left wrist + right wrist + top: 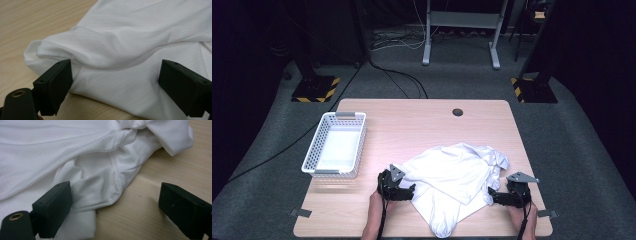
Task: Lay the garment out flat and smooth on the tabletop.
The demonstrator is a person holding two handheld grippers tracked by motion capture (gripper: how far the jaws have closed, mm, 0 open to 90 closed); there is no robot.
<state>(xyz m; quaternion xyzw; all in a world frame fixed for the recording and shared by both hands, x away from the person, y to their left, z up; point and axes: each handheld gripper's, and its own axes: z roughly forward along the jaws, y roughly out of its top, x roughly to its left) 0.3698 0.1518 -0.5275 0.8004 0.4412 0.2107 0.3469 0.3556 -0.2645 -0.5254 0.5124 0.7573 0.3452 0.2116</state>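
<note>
White fabric: a crumpled white mesh-knit garment (457, 182) is spread over the near half of the light wooden table (422, 125), between the two grippers.
Left gripper: the black two-jaw left gripper (404, 191) is seen at the garment's left edge; in the left gripper view (115, 77) its jaws are spread wide, with a rolled fold of cloth (105, 50) lying between them and nothing clamped.
Right gripper: the black two-jaw right gripper (497, 196) is seen at the garment's right edge; in the right gripper view (115, 202) its jaws are likewise spread wide. The left-hand jaw rests against a seamed fold (100, 187), while bare wood lies before the other; no cloth is pinched.
Basket: a white perforated plastic basket (314, 150) stands at the table's left, well apart from the garment.
Hidden or unclear: the garment's lower layers are covered by the upper folds; its type cannot be told. The person's hands are cut off by the bottom edge of the high view.
</note>
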